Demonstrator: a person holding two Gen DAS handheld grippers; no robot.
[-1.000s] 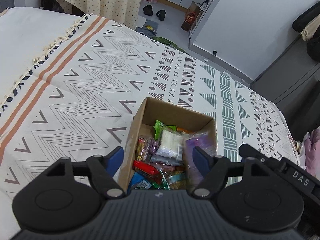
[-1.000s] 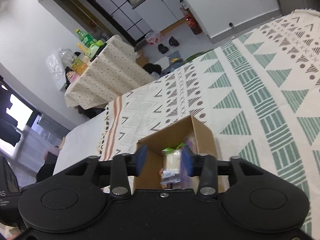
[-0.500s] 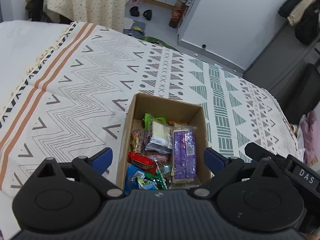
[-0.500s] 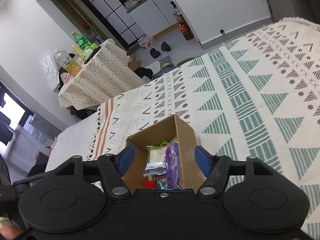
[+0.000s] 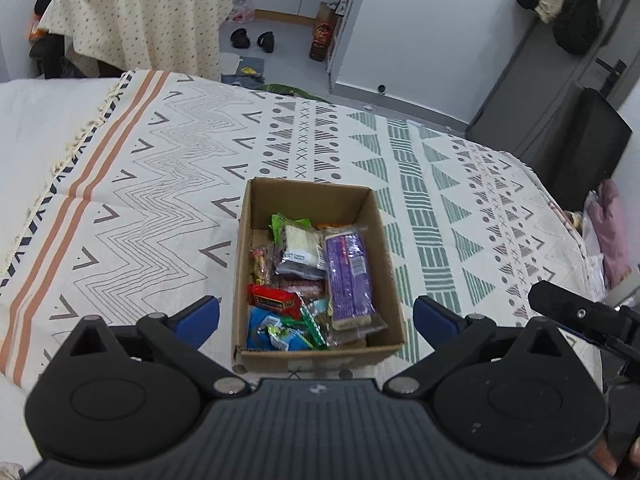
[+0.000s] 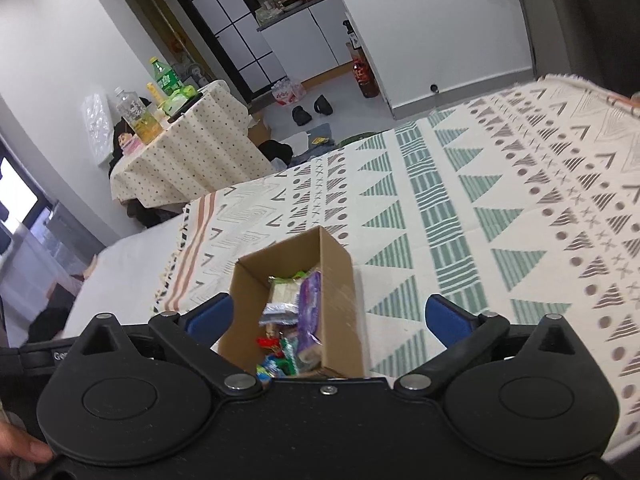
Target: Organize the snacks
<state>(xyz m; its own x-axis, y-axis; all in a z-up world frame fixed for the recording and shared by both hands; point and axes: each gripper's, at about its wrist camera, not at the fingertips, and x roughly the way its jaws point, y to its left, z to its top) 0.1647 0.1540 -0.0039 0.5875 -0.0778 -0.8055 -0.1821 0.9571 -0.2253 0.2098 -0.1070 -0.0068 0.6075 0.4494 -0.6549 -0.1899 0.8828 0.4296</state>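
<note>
**Both tools wide open above the snack box**

A cream bedspread with grey, green and orange geometric bands (image 5: 168,184) covers the bed and fills the middle of both views. On it, at centre frame in the left wrist view, sits an open brown cardboard box (image 5: 308,196), its near wall just above the tool body. In the upper left, off the bed, stands a round worktop draped in a dotted cream cloth (image 5: 140,16) with bottles on it.

The left tool (image 5: 316,316) hangs over the box with its blue-padded fingers (image 5: 196,314) spread wider than the box, holding nothing. The right tool (image 6: 328,316) is likewise spread wide and empty, the box low at centre between its fingers.

Inside the box, a long purple wrapped packet (image 5: 350,272) lies along the right wall. Left of it rests a white and clear packet with green edging (image 5: 300,244), then a red wrapped bar (image 5: 274,300), and blue and green wrappers (image 5: 280,334) at the near end; their printing looks too blurred to read.
</note>
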